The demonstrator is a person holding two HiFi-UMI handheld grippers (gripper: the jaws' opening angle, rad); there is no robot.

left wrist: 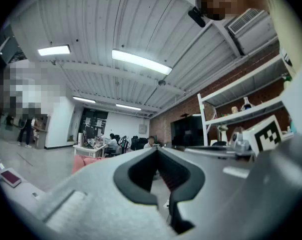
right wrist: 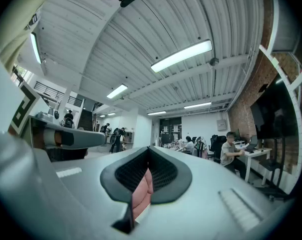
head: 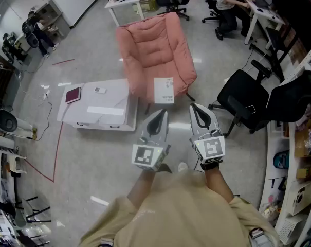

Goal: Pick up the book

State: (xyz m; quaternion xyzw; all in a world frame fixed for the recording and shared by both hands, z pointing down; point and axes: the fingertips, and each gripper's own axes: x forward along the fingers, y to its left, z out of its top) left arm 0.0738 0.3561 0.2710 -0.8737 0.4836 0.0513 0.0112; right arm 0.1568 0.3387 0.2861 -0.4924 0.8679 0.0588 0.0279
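Observation:
A white book [head: 164, 90] lies on the front of the pink armchair's seat [head: 155, 53], just beyond my two grippers. A maroon book [head: 73, 94] lies on the low white table [head: 101, 109] to the left; it also shows at the left gripper view's lower left as the maroon book [left wrist: 10, 177]. My left gripper [head: 161, 113] and right gripper [head: 197, 108] are held side by side, level, a little short of the chair. Both are shut with nothing between the jaws. The shut left gripper [left wrist: 158, 152] looks over the room, and the right gripper [right wrist: 148, 151] shows pink chair fabric [right wrist: 140, 196] through its slit.
Black office chairs [head: 253, 99] stand to the right beside shelving [head: 294, 169]. A person sits at a desk [head: 263, 12] at the back right. Red tape [head: 56, 148] marks the grey floor left of the table. A small white device [head: 99, 90] lies on the table.

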